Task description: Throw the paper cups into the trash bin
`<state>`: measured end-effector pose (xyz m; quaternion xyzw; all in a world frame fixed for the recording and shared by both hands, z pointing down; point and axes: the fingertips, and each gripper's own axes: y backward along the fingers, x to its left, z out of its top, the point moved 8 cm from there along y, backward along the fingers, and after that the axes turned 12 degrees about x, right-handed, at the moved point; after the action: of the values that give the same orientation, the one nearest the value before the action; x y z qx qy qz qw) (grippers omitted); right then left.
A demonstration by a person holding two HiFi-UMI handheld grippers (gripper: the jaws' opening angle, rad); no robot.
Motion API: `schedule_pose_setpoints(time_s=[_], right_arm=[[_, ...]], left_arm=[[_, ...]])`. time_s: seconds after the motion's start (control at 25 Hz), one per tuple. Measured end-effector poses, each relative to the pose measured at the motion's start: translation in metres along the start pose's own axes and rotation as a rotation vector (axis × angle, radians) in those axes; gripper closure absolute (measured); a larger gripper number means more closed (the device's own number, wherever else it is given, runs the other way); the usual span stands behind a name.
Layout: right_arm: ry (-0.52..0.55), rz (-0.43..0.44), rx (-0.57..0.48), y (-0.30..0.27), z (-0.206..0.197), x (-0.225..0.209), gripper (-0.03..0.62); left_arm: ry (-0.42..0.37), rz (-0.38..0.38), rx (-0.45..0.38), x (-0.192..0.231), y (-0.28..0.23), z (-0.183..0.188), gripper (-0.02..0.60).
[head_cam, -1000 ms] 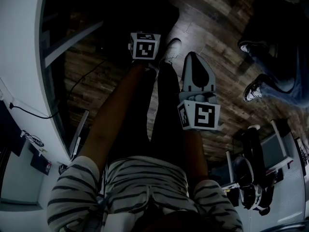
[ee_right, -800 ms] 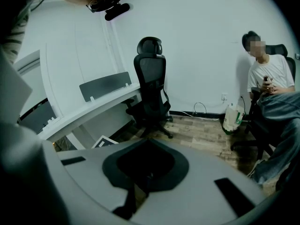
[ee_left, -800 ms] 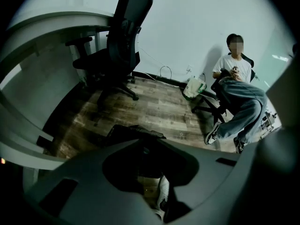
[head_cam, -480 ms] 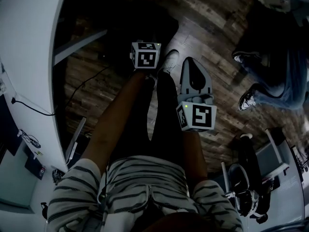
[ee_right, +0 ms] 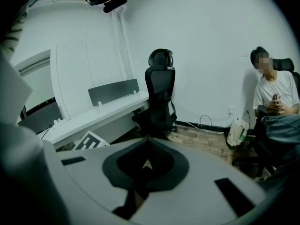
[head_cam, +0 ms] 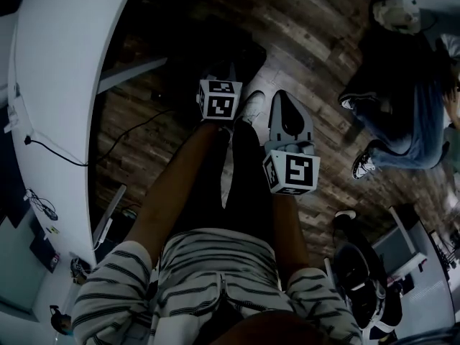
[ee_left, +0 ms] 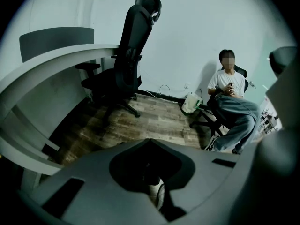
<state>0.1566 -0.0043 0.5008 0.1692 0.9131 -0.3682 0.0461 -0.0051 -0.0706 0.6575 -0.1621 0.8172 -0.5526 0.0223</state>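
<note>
Wood-plank floor point(head_cam: 316, 42), left hand-held gripper point(ee_left: 149, 142) just clenched empty, right hand-held gripper point(ee_right: 148, 139) clenched

Dim, murky, vignetted fisheye views

shirt point(head_cam: 215, 264): white-dark stripes | floor point(head_cam: 316, 42): brown wood-grain | desk point(head_cam: 65, 85): white | office chair point(ee_left: 126, 64): black | right gripper point(head_cam: 282, 98): grey
</note>
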Motion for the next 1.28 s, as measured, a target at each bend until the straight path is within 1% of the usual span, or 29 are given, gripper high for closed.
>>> schedule_pose_setpoints(time_s=[0.12,0.28,0.48,0.8,1.04,1.28], right_arm=[[0.002,0.003,-0.008,0.011,0.011,0.006,0.584],[0.018,0.009,-0.035,0.019,0.029,0.013,0.584],[0.041,0.019,-0.065,0.033,0.049,0.023,0.585],[0.074,0.028,-0.114,0.058,0.081,0.041,0.583],[0.084,0.042,-0.144,0.081,0.1,0.054,0.583],[0.113,0.071,-0.177,0.098,0.117,0.069,0.583]], left_arm=[[-0.002,-0.005,-0.032,-0.004,0.028,0.005,0.558],[-0.017,-0.008,-0.086,-0.004,0.06,0.021,0.558],[-0.023,-0.011,-0.174,-0.003,0.108,0.04,0.558],[-0.061,-0.008,-0.292,-0.004,0.181,0.06,0.557],[-0.043,-0.008,-0.387,-0.004,0.237,0.065,0.558],[-0.046,0.003,-0.484,-0.009,0.283,0.074,0.558]])
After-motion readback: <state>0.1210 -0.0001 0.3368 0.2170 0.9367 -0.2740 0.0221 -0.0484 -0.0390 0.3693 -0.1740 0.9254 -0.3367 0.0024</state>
